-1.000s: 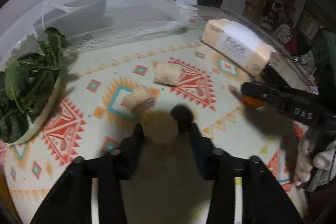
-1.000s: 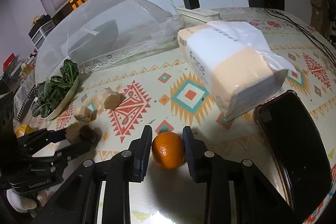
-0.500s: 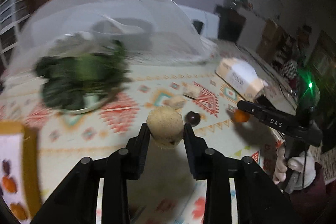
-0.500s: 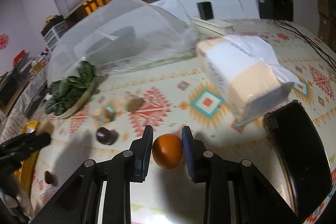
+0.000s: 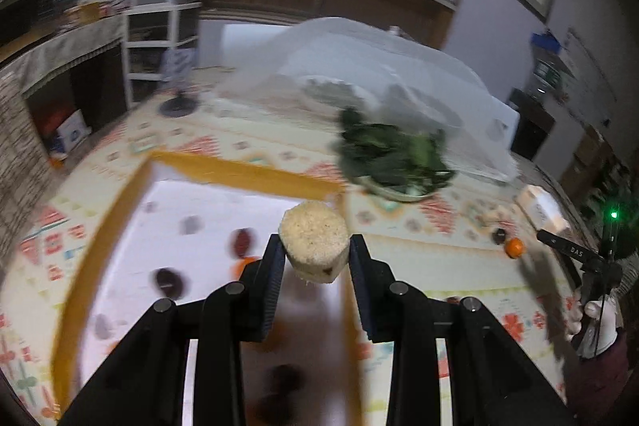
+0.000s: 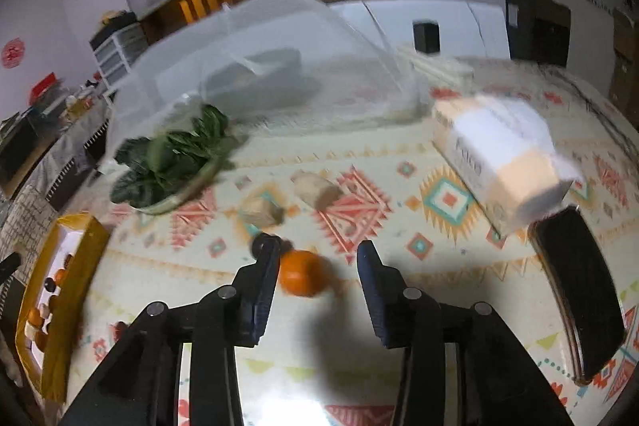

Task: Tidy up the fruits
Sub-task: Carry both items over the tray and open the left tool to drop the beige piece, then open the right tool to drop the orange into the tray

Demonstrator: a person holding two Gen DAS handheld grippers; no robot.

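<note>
My left gripper is shut on a round beige fruit and holds it above the right part of a yellow-rimmed white tray that has several small dark and orange fruits in it. My right gripper is open over the patterned tablecloth. A small orange lies between its fingers, close to the left one. A dark fruit shows just behind that finger. The orange also shows far right in the left wrist view. The tray shows at the left edge of the right wrist view.
A plate of green leaves sits beside a clear mesh food cover. Two beige pieces lie on the cloth beyond the orange. A tissue pack and a black phone lie at the right.
My left gripper has lifted the beige fruit and swung left, from the cloth to above the tray. My right gripper has opened and let go of the orange.
</note>
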